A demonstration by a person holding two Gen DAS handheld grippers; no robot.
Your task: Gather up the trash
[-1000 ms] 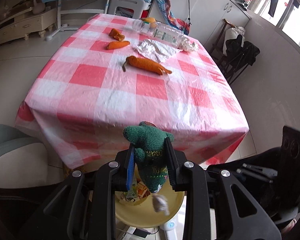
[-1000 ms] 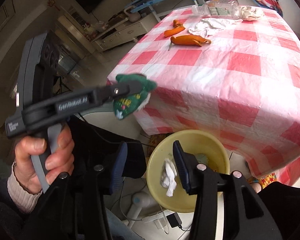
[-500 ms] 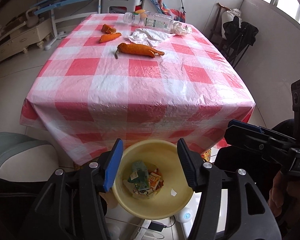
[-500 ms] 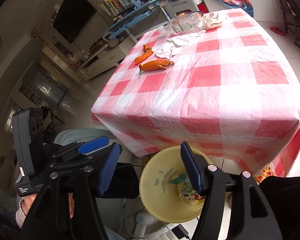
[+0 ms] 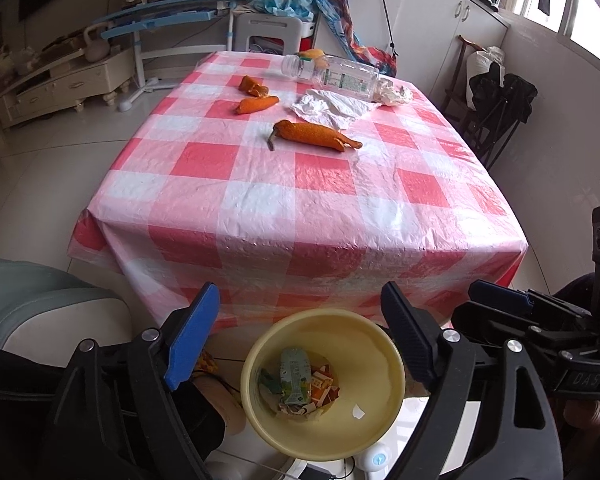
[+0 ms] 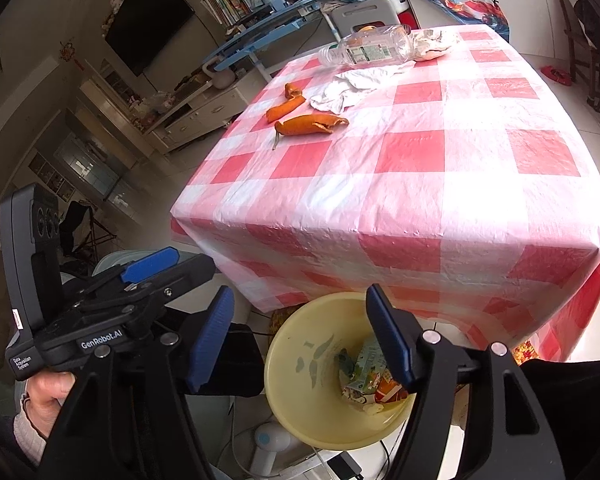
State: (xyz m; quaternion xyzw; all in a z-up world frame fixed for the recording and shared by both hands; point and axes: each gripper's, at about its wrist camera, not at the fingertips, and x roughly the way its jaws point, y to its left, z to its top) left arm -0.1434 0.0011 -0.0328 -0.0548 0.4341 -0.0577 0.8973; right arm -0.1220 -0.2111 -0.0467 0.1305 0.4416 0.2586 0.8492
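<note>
While both tools stand open and empty: trash count.
Surface (image 5: 300,200): three orange peels (image 5: 314,136), one bottle (image 5: 332,74), two crumpled tissues (image 5: 332,108); one yellow bin (image 5: 324,384) below.

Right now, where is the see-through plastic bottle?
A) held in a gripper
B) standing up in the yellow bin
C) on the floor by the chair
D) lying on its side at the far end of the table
D: the plastic bottle lies on its side on the checked tablecloth at the far end, beside the crumpled tissue.
</note>
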